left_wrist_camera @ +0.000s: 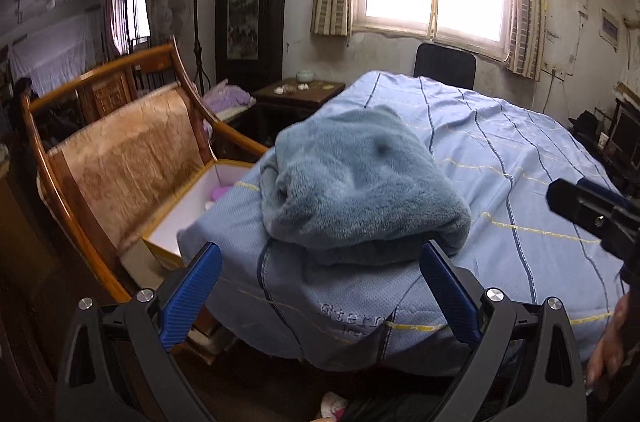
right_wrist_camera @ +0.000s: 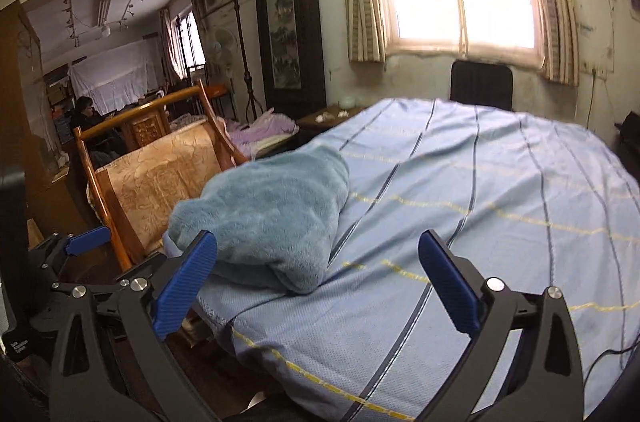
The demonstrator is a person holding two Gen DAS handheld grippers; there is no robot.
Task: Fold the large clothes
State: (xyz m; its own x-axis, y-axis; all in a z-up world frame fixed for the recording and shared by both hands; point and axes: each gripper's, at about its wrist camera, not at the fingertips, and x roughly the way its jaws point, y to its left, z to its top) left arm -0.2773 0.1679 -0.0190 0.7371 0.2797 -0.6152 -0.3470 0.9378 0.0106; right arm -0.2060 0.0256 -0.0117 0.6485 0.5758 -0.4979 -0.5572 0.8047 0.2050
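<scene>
Your left gripper and right gripper, fingers wide, face the bundled fleece garment at the bed corner.

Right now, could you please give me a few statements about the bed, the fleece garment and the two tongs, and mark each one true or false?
1. The blue fleece garment lies bunched in a heap on the bed. True.
2. The left tongs are shut on the garment. False: their jaws stand wide open, holding nothing.
3. The right tongs are open. True.
4. The garment sits in the middle of the bed. False: it lies near the bed's corner, beside the wooden chair.
5. The bed cover is plain red. False: it is light blue with dark and yellow stripes.
</scene>
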